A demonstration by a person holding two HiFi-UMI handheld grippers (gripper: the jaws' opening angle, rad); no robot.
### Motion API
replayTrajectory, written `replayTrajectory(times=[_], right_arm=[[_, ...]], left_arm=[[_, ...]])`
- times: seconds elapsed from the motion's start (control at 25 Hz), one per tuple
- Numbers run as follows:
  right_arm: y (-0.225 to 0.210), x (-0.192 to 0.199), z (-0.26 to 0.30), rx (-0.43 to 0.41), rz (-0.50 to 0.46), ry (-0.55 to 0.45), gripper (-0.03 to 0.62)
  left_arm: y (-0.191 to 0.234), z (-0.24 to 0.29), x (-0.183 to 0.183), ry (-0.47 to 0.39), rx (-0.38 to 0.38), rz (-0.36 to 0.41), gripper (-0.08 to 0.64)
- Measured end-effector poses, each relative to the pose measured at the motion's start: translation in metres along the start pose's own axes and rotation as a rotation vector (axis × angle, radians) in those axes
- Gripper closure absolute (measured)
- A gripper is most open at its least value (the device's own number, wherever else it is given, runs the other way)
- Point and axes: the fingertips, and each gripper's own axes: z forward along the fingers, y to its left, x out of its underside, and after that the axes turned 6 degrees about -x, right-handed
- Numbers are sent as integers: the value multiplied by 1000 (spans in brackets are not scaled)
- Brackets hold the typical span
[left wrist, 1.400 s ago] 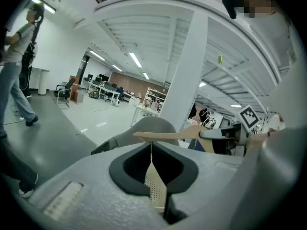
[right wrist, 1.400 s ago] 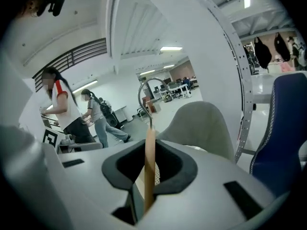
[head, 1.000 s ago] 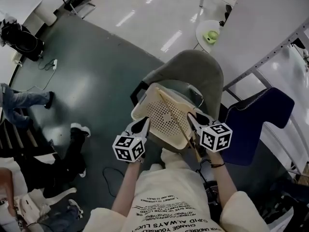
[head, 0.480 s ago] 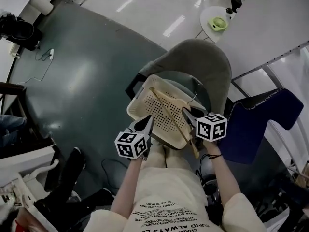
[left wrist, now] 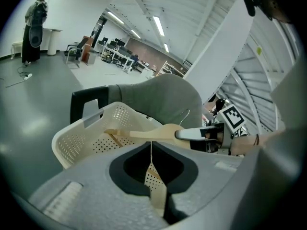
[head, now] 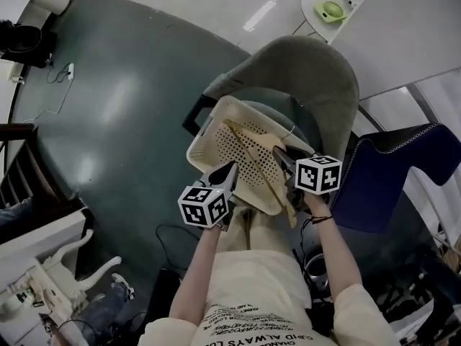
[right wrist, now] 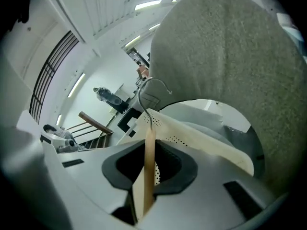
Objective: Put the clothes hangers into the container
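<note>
Our left claw (head: 227,173) is clenched on the near rim of the basket (head: 207,140), with the thin perforated wall pinched flat between its jaws. Our right claw (head: 283,155) is clamped on the hanger (left wrist: 148,134) at the basket's right rim. There the wooden bar stands upright between the jaws with a strip of cream wall pressed beside it, and the wire hook (right wrist: 154,87) curls just past the tips. The rest of the hanger lies slantwise inside the basket, reaching toward the far left corner. The basket sits tilted between both claws over the seat of a grey chair (head: 317,71); we cannot tell whether it touches the seat. The chair's back rises close behind the far rim and closes off that side. A blue chair (head: 382,175) crowds us on the right, with a white table (head: 403,20) beyond it. On the left the dark floor (head: 122,99) lies open.
</note>
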Motion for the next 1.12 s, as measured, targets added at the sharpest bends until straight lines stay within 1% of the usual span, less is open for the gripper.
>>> replayTrajectory(times=[0.4,0.72,0.84,1.12], right_arm=[[-13,5,14,-9,86,-15,537],[-34,8,11,5,182,-74,534],[-42,11,12,29,194,-82,529],[-61,13,11,137,221,-88,509]], left_arm=[[-1,19,10,43,20,-6,535],[0,34,10,55,42,30,534],[2,40,13,65,49,38,534],[-1,51,20,80,67,51,535]])
